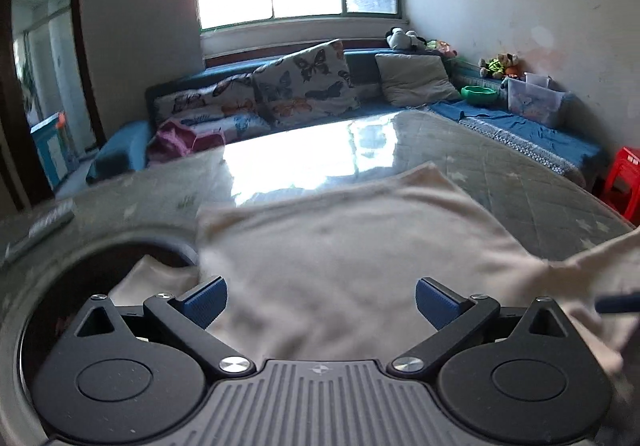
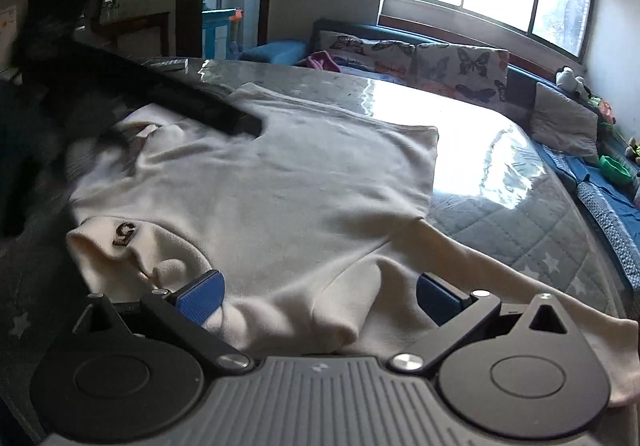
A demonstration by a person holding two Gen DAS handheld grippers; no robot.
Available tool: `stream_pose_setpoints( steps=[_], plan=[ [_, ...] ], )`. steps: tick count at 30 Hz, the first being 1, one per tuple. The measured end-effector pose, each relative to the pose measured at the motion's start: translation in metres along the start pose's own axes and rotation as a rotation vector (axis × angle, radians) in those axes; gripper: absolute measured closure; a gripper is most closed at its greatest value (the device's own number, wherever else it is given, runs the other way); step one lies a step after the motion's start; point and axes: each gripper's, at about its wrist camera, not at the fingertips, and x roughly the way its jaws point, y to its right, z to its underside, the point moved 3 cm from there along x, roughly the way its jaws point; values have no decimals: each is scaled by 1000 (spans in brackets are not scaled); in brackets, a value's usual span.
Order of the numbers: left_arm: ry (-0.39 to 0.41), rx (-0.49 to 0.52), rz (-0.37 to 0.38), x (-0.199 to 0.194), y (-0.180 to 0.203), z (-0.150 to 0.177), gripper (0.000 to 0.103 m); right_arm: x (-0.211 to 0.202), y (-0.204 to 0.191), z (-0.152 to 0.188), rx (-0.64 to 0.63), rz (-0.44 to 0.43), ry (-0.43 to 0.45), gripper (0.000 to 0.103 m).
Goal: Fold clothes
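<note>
A cream long-sleeved top (image 2: 280, 182) lies spread on the glossy table, with a dark "5" mark (image 2: 123, 233) on its near left part. My right gripper (image 2: 320, 296) is open, low over the garment's near edge, with cloth lying between its blue pads (image 2: 202, 296). My left gripper (image 1: 318, 300) is open over the same top (image 1: 340, 246), which looks blurred, with nothing held. The left gripper's dark body (image 2: 168, 94) crosses the top's far left corner in the right wrist view.
The table (image 1: 520, 174) has a quilted star-patterned cover under glossy plastic. A blue sofa (image 1: 360, 70) with butterfly cushions runs behind it and along the right. A red stool (image 1: 624, 178) stands at right. A round opening (image 1: 100, 266) in a grey rim shows at lower left.
</note>
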Motion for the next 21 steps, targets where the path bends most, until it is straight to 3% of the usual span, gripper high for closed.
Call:
stream_pose_setpoints(
  steps=[6, 14, 17, 21],
  plan=[
    [15, -77, -81, -12, -43, 2, 6, -5, 6, -14, 28, 12, 65, 0],
    [-59, -135, -125, 28, -103, 1, 44, 22, 13, -25, 48, 27, 60, 0],
    [-103, -128, -119, 42, -111, 4, 50, 33, 16, -25, 56, 28, 41, 0],
    [-120, -78, -106, 51, -110, 11, 50, 43, 16, -23, 69, 19, 15, 0]
  ],
)
